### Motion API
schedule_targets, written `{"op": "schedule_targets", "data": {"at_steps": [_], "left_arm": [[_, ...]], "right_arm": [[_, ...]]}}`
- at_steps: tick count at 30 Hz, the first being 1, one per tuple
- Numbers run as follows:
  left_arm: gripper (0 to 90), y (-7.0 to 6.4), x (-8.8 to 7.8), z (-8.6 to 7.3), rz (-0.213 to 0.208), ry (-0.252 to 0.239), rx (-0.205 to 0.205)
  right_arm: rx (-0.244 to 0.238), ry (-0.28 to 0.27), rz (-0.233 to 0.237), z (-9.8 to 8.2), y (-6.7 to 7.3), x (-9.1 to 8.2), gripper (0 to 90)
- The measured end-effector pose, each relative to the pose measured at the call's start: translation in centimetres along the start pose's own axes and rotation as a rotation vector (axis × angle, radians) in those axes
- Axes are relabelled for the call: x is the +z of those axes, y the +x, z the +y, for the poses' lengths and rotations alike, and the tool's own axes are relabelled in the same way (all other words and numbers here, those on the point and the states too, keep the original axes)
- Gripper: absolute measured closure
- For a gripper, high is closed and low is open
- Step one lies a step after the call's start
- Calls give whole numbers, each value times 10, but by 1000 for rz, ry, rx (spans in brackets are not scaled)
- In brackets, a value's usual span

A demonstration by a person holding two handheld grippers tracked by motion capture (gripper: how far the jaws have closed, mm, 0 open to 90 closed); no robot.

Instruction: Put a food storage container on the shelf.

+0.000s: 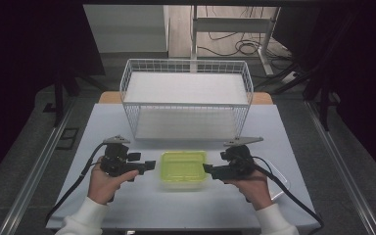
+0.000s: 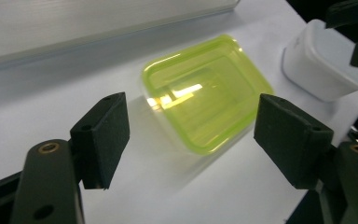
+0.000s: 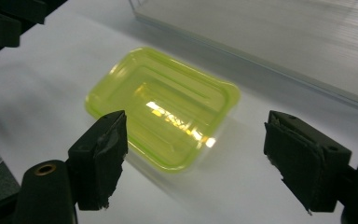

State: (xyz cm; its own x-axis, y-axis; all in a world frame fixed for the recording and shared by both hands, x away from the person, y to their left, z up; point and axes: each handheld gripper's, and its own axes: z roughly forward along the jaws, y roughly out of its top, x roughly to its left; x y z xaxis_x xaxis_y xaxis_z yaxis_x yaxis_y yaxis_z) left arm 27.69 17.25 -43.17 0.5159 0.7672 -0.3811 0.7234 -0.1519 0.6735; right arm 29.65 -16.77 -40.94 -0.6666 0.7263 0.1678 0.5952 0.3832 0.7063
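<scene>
A translucent yellow-green plastic container (image 1: 183, 166) (image 2: 205, 102) (image 3: 163, 107) lies open side up at the middle of the pale table, with nothing inside it. My left gripper (image 1: 149, 165) (image 2: 193, 121) is held level just left of it, pointing at its left side, jaws wide apart with nothing between the pads. From the other side my right gripper (image 1: 208, 169) (image 3: 198, 135) points at the container's right end, close to its rim. Its jaws are also wide apart and hold nothing.
A white wire basket (image 1: 127, 88) with a white liner stands at the back of the table (image 1: 127, 205), just beyond the container. A whitish plastic box or lid (image 2: 324, 65) (image 1: 276, 181) lies by the right hand near the table's right edge.
</scene>
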Motion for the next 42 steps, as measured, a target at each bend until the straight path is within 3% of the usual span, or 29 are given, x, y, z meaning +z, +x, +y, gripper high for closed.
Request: {"op": "schedule_targets", "data": {"at_steps": [3, 5, 10, 13, 14, 18, 25, 31, 34, 36, 42], "left_arm": [[273, -6, 6, 2, -1, 10, -1], [294, -5, 12, 2, -9, 10, -25], [311, 1, 27, 5, 2, 46, -64], [319, 6, 37, 6, -3, 65, -84], [323, 10, 45, 7, -10, 78, -113], [332, 14, 57, 6, -12, 101, -135], [338, 15, 67, 4, -18, 115, -144], [341, 21, 72, 1, -26, 140, -141], [344, 25, 74, -2, -69, 135, -188], [350, 31, 74, -6, -66, 143, -199], [368, 35, 75, -7, -70, 136, -214]], "right_arm": [[4, 8, 7, 3, 3, 3, 229], [21, 13, 19, 4, 4, 6, 239], [78, 20, 30, 8, -1, 16, 262], [93, 18, 31, 10, -3, 19, 268], [102, 22, 33, 12, -6, 24, 273], [123, 35, 36, 15, -11, 36, 298], [124, 106, 30, 9, -15, 59, 330], [175, 141, 17, -2, -26, 68, 360], [199, 140, 16, -4, -32, 69, 372], [234, 153, 18, -7, -37, 71, 389], [267, 171, 33, -12, -42, 81, 427]]}}
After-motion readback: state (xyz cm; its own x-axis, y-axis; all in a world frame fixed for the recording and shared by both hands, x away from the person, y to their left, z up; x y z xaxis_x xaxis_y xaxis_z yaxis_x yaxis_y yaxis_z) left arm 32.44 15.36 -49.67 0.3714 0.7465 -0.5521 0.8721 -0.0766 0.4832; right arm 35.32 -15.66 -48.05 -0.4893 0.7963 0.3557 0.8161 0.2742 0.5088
